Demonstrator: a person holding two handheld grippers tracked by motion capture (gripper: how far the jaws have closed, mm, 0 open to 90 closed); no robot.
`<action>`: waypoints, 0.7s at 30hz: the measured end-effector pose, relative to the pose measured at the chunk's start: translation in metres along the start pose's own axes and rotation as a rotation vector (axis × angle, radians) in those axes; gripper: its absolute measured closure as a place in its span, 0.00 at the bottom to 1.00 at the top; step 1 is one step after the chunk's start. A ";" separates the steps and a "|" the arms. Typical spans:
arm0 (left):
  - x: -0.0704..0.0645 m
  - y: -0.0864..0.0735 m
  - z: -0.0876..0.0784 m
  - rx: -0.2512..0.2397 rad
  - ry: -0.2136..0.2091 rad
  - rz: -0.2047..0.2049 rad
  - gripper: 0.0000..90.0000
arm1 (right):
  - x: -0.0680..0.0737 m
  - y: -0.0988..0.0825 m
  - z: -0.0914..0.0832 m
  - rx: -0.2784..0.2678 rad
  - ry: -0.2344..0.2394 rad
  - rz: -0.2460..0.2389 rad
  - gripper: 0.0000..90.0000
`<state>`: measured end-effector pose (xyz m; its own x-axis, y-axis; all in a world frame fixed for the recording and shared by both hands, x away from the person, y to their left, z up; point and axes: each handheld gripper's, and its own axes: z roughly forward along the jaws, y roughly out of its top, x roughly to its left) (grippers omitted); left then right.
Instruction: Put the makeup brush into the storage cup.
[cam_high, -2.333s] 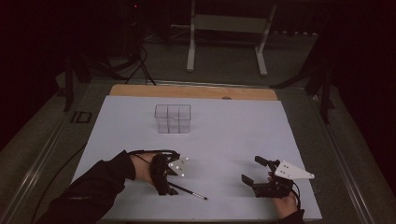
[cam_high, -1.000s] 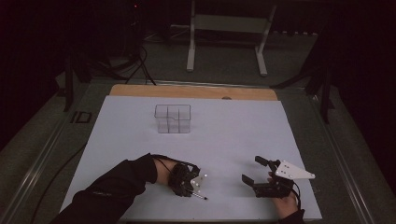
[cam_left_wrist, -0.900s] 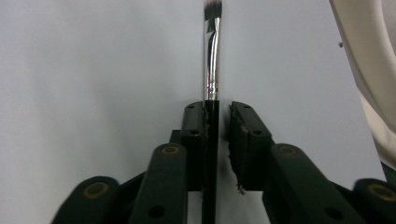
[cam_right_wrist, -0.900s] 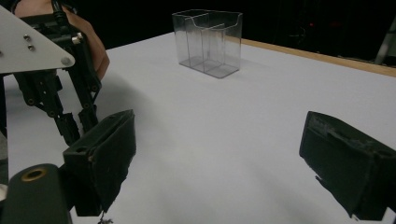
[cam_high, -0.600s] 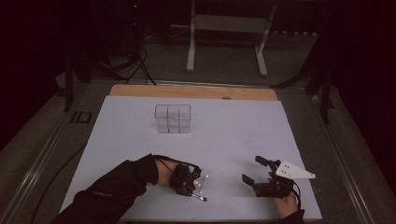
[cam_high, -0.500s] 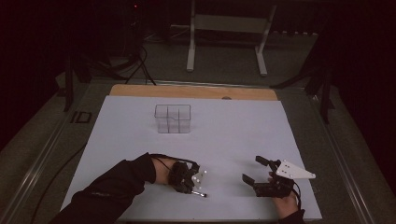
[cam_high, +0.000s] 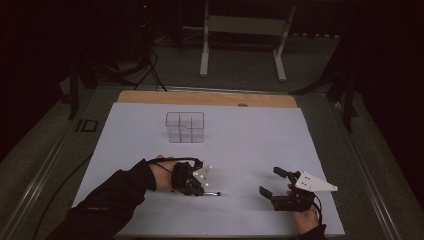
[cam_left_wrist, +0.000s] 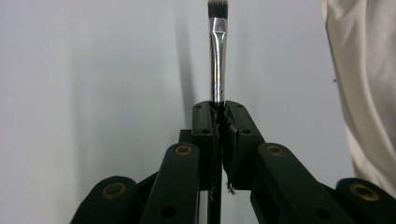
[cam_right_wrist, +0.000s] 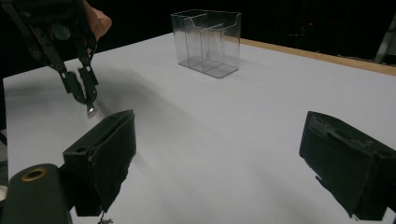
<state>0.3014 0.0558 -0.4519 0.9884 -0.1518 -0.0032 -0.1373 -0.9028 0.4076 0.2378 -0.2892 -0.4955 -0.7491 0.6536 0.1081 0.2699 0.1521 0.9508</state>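
My left gripper (cam_high: 202, 189) is shut on a thin brush (cam_high: 214, 193) at the near left of the white sheet (cam_high: 250, 140). In the left gripper view the jaws meet around the handle at my left gripper (cam_left_wrist: 223, 109), and the brush's (cam_left_wrist: 217, 56) silver ferrule and dark bristles stick out ahead. The right gripper view shows my left gripper (cam_right_wrist: 87, 99) pointing down with the brush's end (cam_right_wrist: 91, 111) just above the sheet. My right gripper (cam_high: 270, 181) rests at the near right, open, nothing between its jaws; its two black pads frame my right gripper (cam_right_wrist: 224, 154).
A clear plastic box with compartments (cam_high: 185, 126) stands upright on the far middle of the sheet, also the clear box (cam_right_wrist: 207, 42). A wooden strip (cam_high: 210, 98) runs along the table's far edge. A metal stand (cam_high: 242, 30) is on the floor beyond.
The brush lay on the sheet beside my left gripper; the gripper moved over it, closed on it and lifted it slightly. My right gripper has stayed put.
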 end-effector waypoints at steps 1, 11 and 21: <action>0.000 -0.001 -0.002 -0.005 0.013 -0.007 0.95 | 0.000 0.000 0.000 0.000 0.000 0.001 0.12; -0.003 -0.009 -0.018 -0.088 0.116 -0.088 0.95 | 0.000 0.000 0.001 -0.001 0.005 0.003 0.12; -0.003 -0.022 -0.046 -0.190 0.178 -0.143 0.95 | 0.000 -0.001 0.001 0.003 0.002 0.002 0.12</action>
<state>0.3044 0.0943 -0.4189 0.9950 0.0593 0.0802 0.0021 -0.8161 0.5779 0.2389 -0.2885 -0.4965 -0.7501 0.6521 0.1102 0.2726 0.1531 0.9499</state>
